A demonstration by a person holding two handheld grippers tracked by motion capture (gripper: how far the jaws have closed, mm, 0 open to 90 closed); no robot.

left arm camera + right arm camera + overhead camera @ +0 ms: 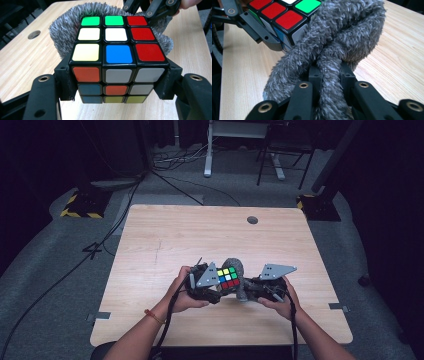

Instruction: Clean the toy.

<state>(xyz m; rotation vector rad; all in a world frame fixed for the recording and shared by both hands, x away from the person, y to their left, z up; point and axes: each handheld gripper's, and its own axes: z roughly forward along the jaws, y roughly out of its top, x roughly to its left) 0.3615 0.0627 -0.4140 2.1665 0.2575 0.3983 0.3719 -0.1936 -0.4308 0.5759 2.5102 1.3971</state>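
- Two hand-held grippers meet over the desk, nearer its front edge than its back edge.
- Left gripper clamps a Rubik's cube by its sides, holding it above the desk surface.
- Right gripper pinches a grey fuzzy cloth, which drapes against the cube's far side.
- Much of the cloth is hidden behind the cube in the left gripper view.
- Its full shape is hard to judge.

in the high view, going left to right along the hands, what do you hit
left hand → left hand-held gripper → cube → grey cloth → right hand-held gripper → right hand
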